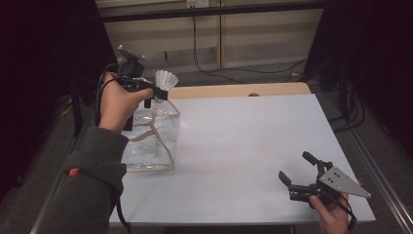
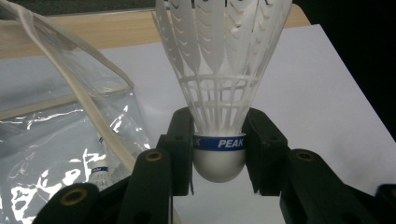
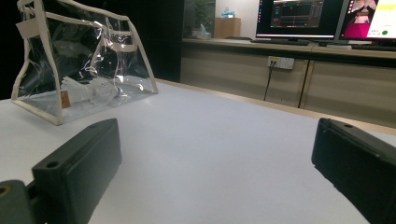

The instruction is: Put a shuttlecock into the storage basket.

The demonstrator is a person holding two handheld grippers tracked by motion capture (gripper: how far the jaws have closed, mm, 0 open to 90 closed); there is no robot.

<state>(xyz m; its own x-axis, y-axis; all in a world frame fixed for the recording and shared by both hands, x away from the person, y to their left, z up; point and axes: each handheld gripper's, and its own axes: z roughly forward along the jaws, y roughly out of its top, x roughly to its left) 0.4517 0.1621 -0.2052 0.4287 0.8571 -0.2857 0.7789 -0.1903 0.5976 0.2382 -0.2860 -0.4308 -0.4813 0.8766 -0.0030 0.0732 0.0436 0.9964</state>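
- Left tool (image 1: 157,93) raised in the upper left of the high view, above the clear bag (image 1: 153,139), clamped on a white feather shuttlecock (image 1: 165,79).
- In the left gripper view, shuttlecock (image 2: 219,79) upright at frame centre, feathers fanning toward the top edge, rounded white cork base squeezed between the two black jaws; blue band reading "PEAK" level with the pads on both sides.
- Clear bag (image 2: 60,140) at the left of that view, cream-trimmed, its strap crossing diagonally from upper left toward the bottom centre; another shuttlecock (image 2: 100,170) inside, seen dimly through the plastic.
- Bag standing on the left part of the white desk (image 1: 243,146), near its left edge, just beside the person's grey sleeve (image 1: 95,175).
- Right tool (image 1: 298,170) low in the lower right of the high view, near the desk's front right corner, jaws wide apart, nothing between them, grey three-cornered plate on top.
- In the right gripper view, both black jaws spread to the lower left and lower right corners, bare desk (image 3: 210,158) between; bag (image 3: 79,65) well apart in the upper left, white feathered shuttlecocks lying at its bottom.
- Lit monitors (image 3: 327,21) on a far counter at the upper right of that view.
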